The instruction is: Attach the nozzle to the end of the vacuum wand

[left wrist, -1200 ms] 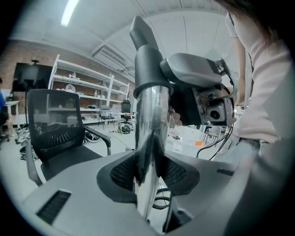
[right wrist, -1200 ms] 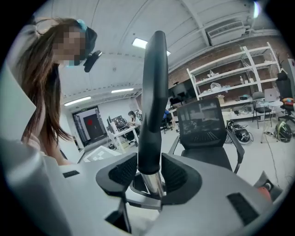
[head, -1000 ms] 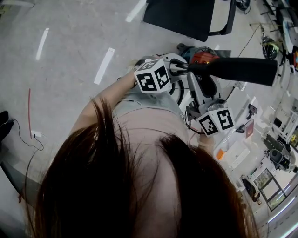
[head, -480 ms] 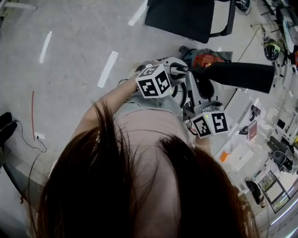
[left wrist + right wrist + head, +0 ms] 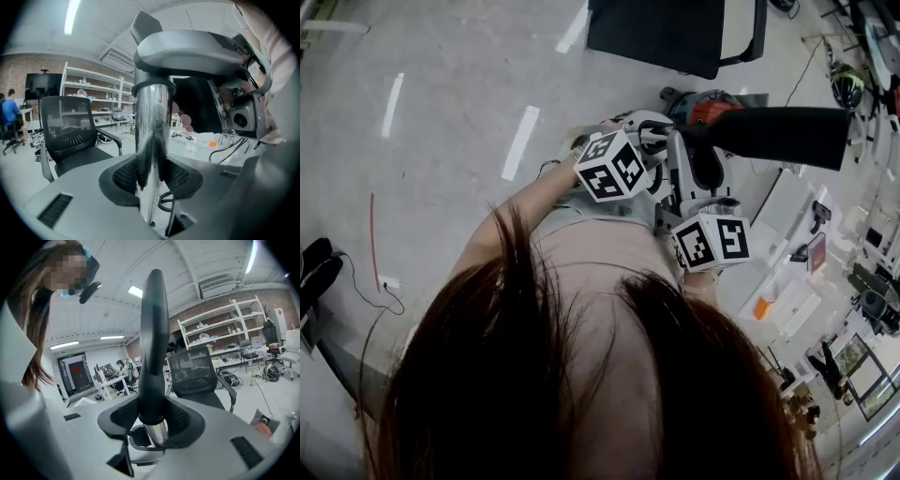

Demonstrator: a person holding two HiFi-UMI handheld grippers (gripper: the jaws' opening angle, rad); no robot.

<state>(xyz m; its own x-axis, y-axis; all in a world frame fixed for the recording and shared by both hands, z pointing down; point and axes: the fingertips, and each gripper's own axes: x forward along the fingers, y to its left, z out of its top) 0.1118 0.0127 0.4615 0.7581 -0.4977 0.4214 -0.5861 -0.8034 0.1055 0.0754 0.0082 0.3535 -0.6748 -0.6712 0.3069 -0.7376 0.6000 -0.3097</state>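
Note:
A chrome vacuum wand (image 5: pixel 151 136) runs upright between the black pads of my left gripper (image 5: pixel 151 177), which is shut on it. In the right gripper view a long black nozzle (image 5: pixel 153 338) stands between the jaws of my right gripper (image 5: pixel 153 420), shut on its base. The wand's chrome end (image 5: pixel 158 433) shows just under that base and looks seated in it. In the head view the nozzle (image 5: pixel 778 136) sticks out to the right, past both marker cubes. The left gripper (image 5: pixel 661 142) and right gripper (image 5: pixel 698 169) sit close together in front of the person's chest.
The vacuum's red and grey body (image 5: pixel 712 108) lies on the floor beyond the grippers. A black office chair (image 5: pixel 675 33) stands further off, and white floor stripes (image 5: pixel 520 141) lie to its left. A white table with small items (image 5: pixel 787 300) is at the right.
The right gripper's cube has drifted a little left and up, closer to the left one, and the nozzle sits slightly higher in the picture. Both grips look unchanged.

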